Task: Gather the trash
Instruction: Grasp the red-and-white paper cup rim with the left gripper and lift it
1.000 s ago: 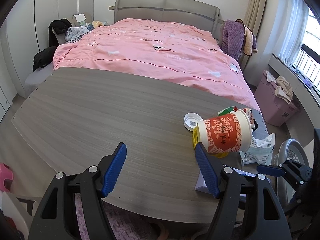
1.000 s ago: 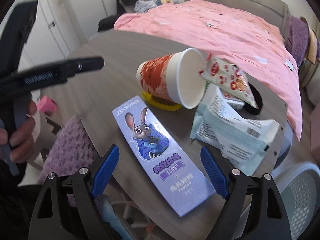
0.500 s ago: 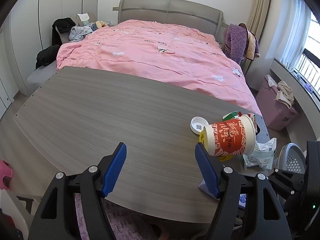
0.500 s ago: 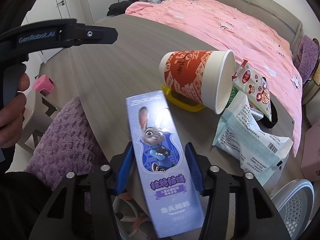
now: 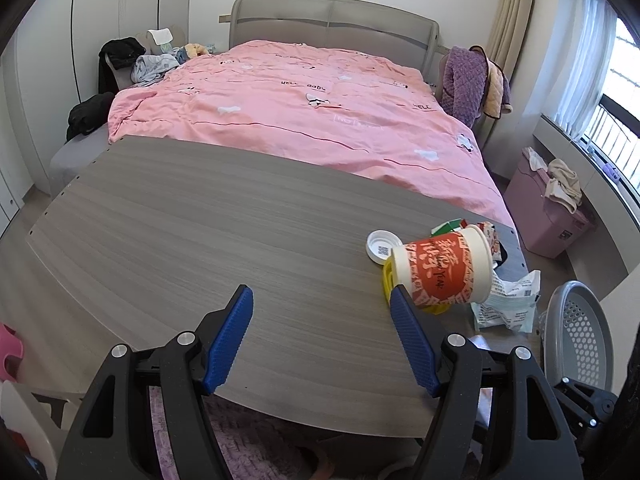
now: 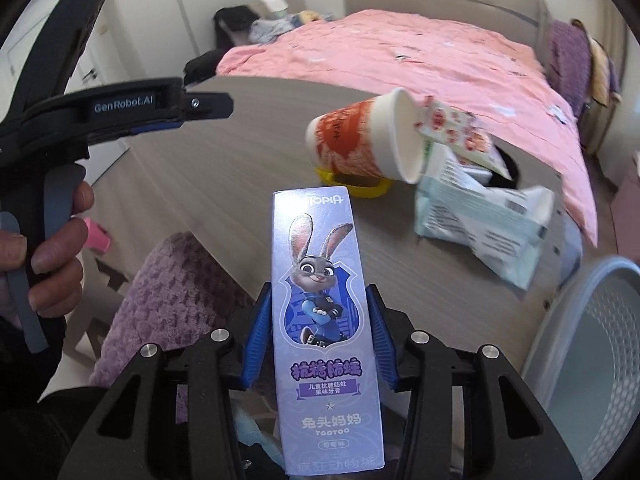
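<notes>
**Closely gripped: purple box off the tabletop**

Nearest of all, the right tongs (image 6: 316,336) are closing on the purple toothpaste box (image 6: 324,320), blue pads against its two long sides; the box stands lengthwise between them, rabbit picture facing up, raised clear of the tabletop (image 6: 240,152). Left of the box, a person's hand (image 6: 44,248) grips the handle of the left tongs (image 5: 322,334), which hang wide apart with nothing between them, over the near edge of the tabletop. Right of the box, a grey perforated basket (image 6: 592,344) sits off the tabletop's edge. Just beyond the box, a red-and-white paper cup (image 6: 368,136) lies on its side atop a yellow ring (image 6: 352,182), mouth turned toward a pale green wrapper (image 6: 480,216) and a red-patterned snack packet (image 6: 456,132) that reaches the cup's rim. In the left wrist view a white cap (image 5: 380,246) lies just past the cup. Far behind the box, a bed with a pink duvet (image 6: 400,52) fills the room.
</notes>
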The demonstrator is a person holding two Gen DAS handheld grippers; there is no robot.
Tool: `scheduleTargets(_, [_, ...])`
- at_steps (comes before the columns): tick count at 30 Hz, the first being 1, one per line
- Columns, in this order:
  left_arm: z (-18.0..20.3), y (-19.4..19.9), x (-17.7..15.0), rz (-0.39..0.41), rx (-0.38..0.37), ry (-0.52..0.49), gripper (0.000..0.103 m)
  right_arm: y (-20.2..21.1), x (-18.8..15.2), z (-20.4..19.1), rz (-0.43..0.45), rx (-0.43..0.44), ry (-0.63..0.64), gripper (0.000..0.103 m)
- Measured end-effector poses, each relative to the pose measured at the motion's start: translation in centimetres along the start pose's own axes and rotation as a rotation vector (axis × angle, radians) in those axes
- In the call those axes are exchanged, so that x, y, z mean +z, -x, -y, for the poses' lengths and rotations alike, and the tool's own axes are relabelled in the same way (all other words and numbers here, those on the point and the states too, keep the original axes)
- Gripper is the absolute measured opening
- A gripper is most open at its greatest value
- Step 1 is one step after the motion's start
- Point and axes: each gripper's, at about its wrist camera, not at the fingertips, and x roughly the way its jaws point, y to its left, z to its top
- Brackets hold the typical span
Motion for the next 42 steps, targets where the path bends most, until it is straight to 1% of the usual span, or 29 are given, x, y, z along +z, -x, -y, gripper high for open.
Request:
scheduleTargets(5, [2.1, 0.1, 0.4, -0.001, -0.020, -0.032, 0.068, 3.4, -1.9, 2.6, 0.054, -0.057, -0.127, 0.044])
scheduleTargets(9, [4.9, -0.4, 0.4, -0.015, -0.057, -0.071, 0.069, 6.3, -3.0, 5.1, 0.092, -0.128, -0.219, 0.044])
scheduleTargets(13, [7.9, -1.3, 0.8, -0.025, -0.080, -0.103, 0.070, 8.2, -3.9, 6.9, 0.133, -0.181, -0.280, 0.044])
scheduleTargets(16, [9.6, -2.0, 1.5, -0.016, -0.059, -0.121, 0.070, 9.1, -4.6, 8.1, 0.159, -0.194, -0.327, 0.044])
scheduleTargets(20, [11.4, -3.6, 2.6, -0.037, -0.002, -0.128, 0.070, 9.6, -5.3, 9.4, 0.180, -0.194, -0.377, 0.044])
scheduleTargets(24, [12.3, -5.4, 3.0, -0.056, 0.071, -0.148, 0.070, 9.9, -5.8, 10.5, 0.192, -0.185, -0.409, 0.044])
scheduleTargets(29, [11.4, -6.7, 2.7, -0.089, 0.098, -0.134, 0.070, 10.2, -6.0, 10.9, 0.207, -0.171, -0.420, 0.044])
scheduleTargets(34, [9.0, -6.5, 2.9, -0.079, 0.083, -0.074, 0.070, 10.0, -6.3, 10.9, 0.203, -0.158, -0.420, 0.044])
scheduleTargets(42, [5.1, -6.6, 3.7, -0.066, 0.101, 0.008, 0.070, 9.6, -5.3, 10.4, 0.196, -0.151, -0.399, 0.044])
